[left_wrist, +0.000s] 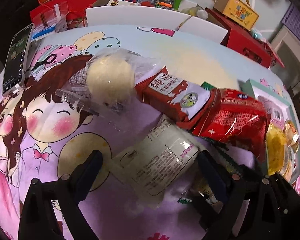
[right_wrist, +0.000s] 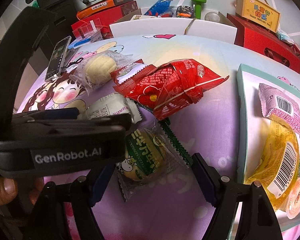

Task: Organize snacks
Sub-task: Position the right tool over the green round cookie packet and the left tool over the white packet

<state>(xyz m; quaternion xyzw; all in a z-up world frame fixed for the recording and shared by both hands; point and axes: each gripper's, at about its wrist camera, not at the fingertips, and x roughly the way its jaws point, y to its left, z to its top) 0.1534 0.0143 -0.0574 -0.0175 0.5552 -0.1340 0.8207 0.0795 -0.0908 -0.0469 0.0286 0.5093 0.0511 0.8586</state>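
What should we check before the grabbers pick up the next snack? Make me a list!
1. Left gripper open around the white snack packet: ok.
2. Its fingers already touching the packet: cannot tell.
3. Right gripper open, with the green-print bun packet between its fingers: ok.
4. Both grippers with room from each other: not ok, the left one crowds the right wrist view.
5. Free space left in the teal tray: ok.
6. White packet free of the red bag: cannot tell, their edges meet.

Bare cartoon-printed counter lies open between the red packet and the tray. Boxes wall the far edge; a phone blocks the left.
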